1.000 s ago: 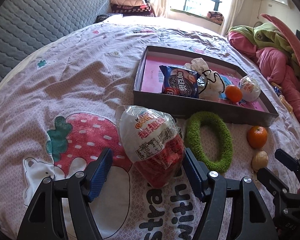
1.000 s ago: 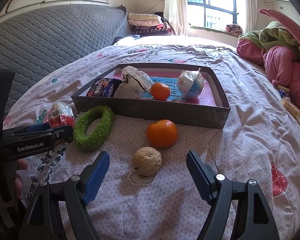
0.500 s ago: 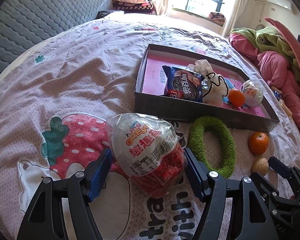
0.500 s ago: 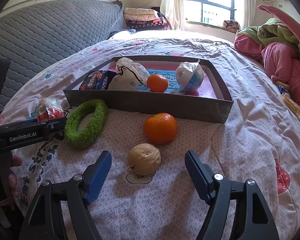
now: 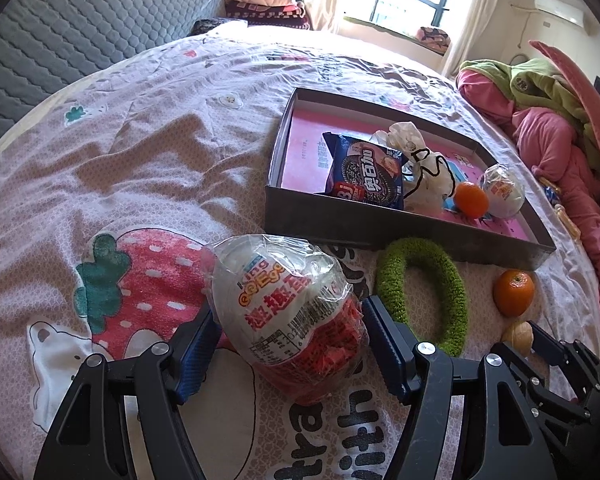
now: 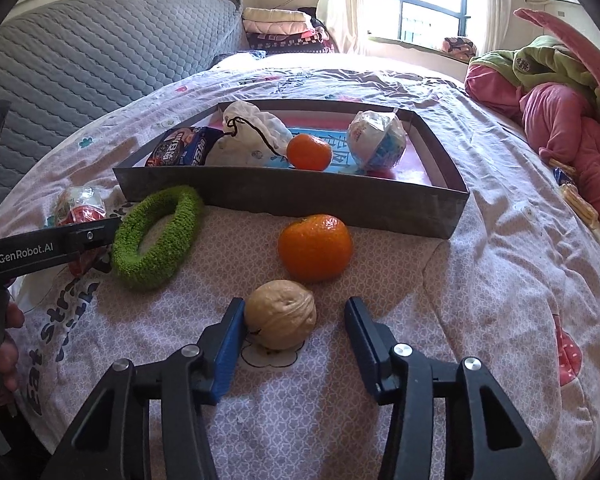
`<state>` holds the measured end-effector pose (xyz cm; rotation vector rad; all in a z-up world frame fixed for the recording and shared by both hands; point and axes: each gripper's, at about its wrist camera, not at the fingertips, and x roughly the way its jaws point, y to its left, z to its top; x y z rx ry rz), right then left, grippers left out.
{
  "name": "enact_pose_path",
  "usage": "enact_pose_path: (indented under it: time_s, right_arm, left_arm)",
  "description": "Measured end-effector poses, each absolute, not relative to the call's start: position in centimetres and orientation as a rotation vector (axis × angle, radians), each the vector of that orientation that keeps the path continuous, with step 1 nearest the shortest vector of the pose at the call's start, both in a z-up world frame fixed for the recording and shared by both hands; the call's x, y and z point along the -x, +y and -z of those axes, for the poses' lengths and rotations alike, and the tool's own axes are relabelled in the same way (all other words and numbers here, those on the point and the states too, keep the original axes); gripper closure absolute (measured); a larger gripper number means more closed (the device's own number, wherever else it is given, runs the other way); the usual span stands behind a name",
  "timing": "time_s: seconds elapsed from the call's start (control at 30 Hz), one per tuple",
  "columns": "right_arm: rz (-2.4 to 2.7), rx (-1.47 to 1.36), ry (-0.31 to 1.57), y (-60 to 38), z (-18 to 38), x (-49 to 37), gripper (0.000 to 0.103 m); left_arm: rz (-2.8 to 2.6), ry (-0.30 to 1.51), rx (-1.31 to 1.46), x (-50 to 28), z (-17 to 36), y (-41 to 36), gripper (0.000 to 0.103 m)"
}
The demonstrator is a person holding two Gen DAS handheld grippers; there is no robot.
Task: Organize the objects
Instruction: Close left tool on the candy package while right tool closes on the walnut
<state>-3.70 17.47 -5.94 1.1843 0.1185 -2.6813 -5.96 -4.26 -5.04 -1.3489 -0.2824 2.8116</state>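
Left gripper (image 5: pixel 286 354) clamps snack egg (image 5: pixel 288 312); right gripper (image 6: pixel 294 344) open, straddling walnut (image 6: pixel 281 314) — pick step; next, close, carry to tray (image 6: pixel 300 200).

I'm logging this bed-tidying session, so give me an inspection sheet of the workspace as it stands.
Surface: bedspread, pink pattern with a strawberry print, wrinkled.
Job's things: grey tray holds a cookie packet, a white drawstring pouch, a small orange and a wrapped egg. Outside the tray: green ring, large orange, walnut, wrapped toy egg.
Clutter: pink and green clothes piled at the bed's edge.
Grippers: left tongs bracket the wrapped toy egg; contact unclear. Right tongs open around the walnut, one pad near it.
Cables: nothing seen.
Surroundings: grey quilted headboard, window, folded blankets.
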Motion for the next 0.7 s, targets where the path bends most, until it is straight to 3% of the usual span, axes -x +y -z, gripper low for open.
enact_pose_path:
  time_s: [0.37, 0.7]
  right_arm:
    - [2.666, -1.17, 0.157, 17.07, 5.86, 3.55, 0.069]
    - [2.668, -1.14, 0.17, 17.03, 5.27, 3.3, 0.069]
  left_arm:
    - [-2.799, -0.274, 1.359, 6.27, 5.08, -3.83, 0.044]
    - [-2.809, -0.269, 1.316, 5.44, 4.45, -3.69, 0.044]
